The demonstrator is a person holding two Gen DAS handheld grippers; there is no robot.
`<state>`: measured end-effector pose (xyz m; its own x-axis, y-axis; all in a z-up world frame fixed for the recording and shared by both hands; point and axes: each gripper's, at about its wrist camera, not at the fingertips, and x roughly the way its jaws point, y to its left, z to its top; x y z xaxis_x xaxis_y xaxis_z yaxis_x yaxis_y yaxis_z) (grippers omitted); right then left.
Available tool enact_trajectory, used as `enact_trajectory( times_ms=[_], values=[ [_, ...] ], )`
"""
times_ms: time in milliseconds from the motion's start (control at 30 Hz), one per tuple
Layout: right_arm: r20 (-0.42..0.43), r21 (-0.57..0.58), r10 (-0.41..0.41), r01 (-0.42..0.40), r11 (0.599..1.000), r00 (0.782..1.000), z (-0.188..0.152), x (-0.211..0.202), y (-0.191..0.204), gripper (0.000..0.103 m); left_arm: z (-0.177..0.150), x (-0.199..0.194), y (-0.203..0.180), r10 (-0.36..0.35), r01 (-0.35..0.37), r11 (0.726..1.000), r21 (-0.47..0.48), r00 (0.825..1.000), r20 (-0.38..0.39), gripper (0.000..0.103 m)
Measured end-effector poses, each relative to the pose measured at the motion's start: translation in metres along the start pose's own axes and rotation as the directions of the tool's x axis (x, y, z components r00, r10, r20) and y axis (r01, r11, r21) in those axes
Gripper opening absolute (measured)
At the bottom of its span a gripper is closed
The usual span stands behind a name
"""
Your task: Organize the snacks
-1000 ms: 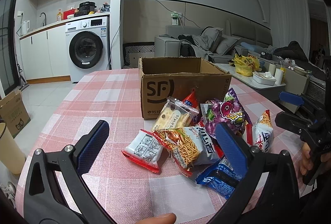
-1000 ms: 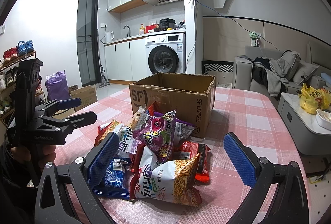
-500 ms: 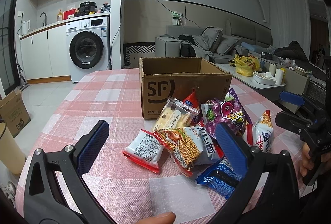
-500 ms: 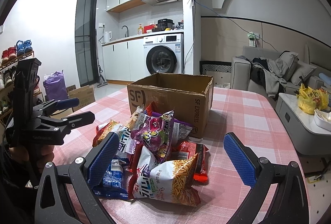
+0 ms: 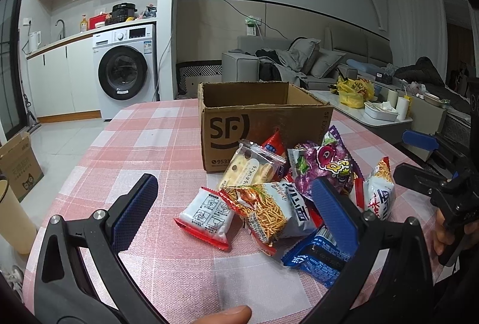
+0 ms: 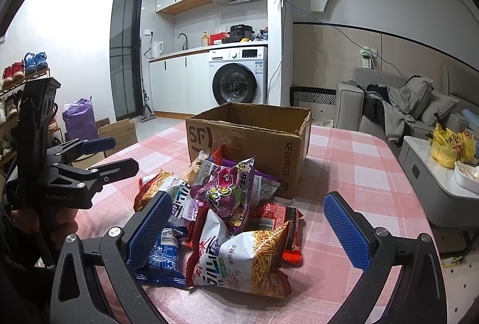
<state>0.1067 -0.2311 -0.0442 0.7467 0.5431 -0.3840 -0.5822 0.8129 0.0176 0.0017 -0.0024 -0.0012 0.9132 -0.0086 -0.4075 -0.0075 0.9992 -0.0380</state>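
I saw the open brown cardboard box (image 5: 263,126) showing nothing inside; the heap of crinkly snack packets (image 6: 227,204) lay on the pink checked surface (image 5: 143,144) before it. Both tongs, left (image 5: 236,210) and right (image 6: 248,231), gaped wide, holding nothing.

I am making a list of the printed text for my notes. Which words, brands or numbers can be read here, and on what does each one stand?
"SF": front of the cardboard box.
"SF EXPRESS": side of the box, right wrist view.
"9533", cut off by packets: front of the box, lower left.
Snack packets: Chinese print, too distorted to quote.
Washing machine labels: too small.
Left tool marking: too blurred.
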Motion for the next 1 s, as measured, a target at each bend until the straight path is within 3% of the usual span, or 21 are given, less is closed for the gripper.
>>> enact_trajectory(
  times_ms=[200, 267, 500, 667, 833, 1000],
  values=[
    [-0.009, 0.025, 0.007, -0.006, 1.000, 1.000, -0.001, 0.002, -0.005, 0.103, -0.001, -0.002, -0.001, -0.010, 0.010, 1.000, 0.008, 1.000, 0.002, 0.102],
    [-0.046, 0.036, 0.025, -0.023, 0.999, 0.999, -0.002, 0.007, -0.008, 0.103, 0.000, -0.002, -0.002, -0.003, 0.003, 1.000, 0.012, 1.000, 0.000, 0.102],
    [-0.083, 0.055, 0.014, -0.010, 0.998, 0.996, -0.003, 0.015, -0.014, 0.103, 0.001, 0.008, -0.001, 0.004, -0.003, 1.000, 0.011, 0.999, -0.053, 0.102],
    [-0.146, 0.062, 0.005, 0.004, 0.998, 0.989, -0.005, 0.021, -0.011, 0.103, -0.003, 0.010, -0.001, -0.060, 0.059, 0.998, -0.010, 0.993, -0.099, 0.102],
    [-0.223, 0.092, 0.020, 0.000, 0.996, 0.975, -0.014, 0.029, -0.010, 0.102, -0.012, 0.008, -0.019, -0.081, 0.092, 0.993, 0.068, 0.986, -0.148, 0.102],
    [-0.286, 0.080, 0.029, -0.007, 0.997, 0.958, -0.023, 0.039, -0.006, 0.094, -0.024, 0.012, -0.037, -0.117, 0.146, 0.981, 0.125, 0.970, -0.214, 0.102]
  ],
)
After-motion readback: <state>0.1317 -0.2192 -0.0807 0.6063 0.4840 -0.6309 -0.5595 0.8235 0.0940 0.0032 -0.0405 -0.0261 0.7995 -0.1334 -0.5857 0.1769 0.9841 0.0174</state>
